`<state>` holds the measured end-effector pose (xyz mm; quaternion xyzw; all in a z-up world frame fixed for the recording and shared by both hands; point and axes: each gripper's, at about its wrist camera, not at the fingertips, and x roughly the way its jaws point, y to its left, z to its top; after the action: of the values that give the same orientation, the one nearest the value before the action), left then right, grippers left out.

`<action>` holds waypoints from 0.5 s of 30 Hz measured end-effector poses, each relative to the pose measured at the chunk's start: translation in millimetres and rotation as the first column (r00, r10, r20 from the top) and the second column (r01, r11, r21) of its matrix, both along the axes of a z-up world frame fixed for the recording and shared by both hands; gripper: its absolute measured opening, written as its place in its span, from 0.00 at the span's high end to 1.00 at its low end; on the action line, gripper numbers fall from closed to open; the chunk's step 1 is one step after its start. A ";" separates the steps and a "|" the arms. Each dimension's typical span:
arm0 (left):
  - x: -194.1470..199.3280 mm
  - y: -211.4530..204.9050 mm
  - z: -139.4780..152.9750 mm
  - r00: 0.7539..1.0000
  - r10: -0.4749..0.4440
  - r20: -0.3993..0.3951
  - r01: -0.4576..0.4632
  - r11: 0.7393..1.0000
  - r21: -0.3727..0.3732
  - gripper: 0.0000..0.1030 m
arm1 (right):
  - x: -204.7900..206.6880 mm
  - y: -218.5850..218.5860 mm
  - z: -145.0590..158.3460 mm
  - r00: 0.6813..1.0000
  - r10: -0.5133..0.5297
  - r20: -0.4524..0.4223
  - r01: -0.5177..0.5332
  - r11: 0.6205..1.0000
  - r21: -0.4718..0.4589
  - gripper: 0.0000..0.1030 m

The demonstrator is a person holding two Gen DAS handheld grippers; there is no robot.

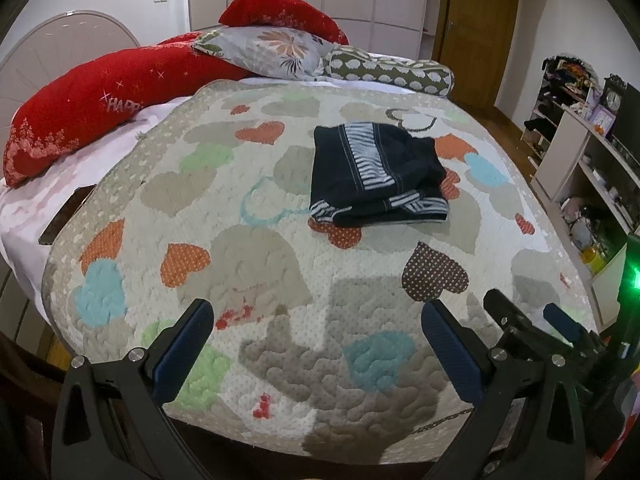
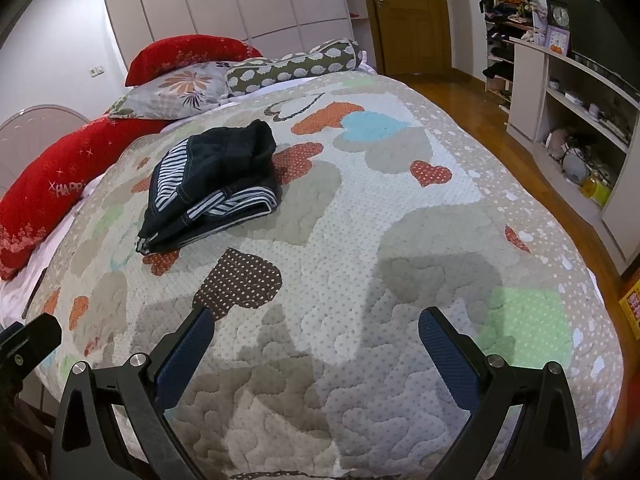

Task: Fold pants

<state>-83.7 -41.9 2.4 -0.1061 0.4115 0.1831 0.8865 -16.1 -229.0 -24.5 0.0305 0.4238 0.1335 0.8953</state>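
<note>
your left gripper (image 1: 316, 344) and right gripper (image 2: 316, 344) both hang with jaws spread and empty over the near edge of the heart-patterned quilt (image 2: 400, 208). the dark striped pants (image 1: 376, 174) lie apart, mid-bed, already a compact bundle. folding looks done; next, only tidy edges if needed.

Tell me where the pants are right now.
The pants lie folded on the heart-print quilt, mid-bed, ahead of both open grippers and short of the pillows; the right wrist view shows them left of centre.
</note>
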 end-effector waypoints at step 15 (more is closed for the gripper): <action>-3.7 15.4 -13.4 0.998 0.048 -0.034 -0.049 0.998 -0.028 0.00 | 13.1 3.9 -0.8 0.999 0.002 0.047 -0.004 0.999 0.051 0.00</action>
<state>-87.4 -26.5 -11.1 -0.1259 0.4261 0.2005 0.8732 -3.0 -225.0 -25.3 0.0498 0.3993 0.1463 0.9037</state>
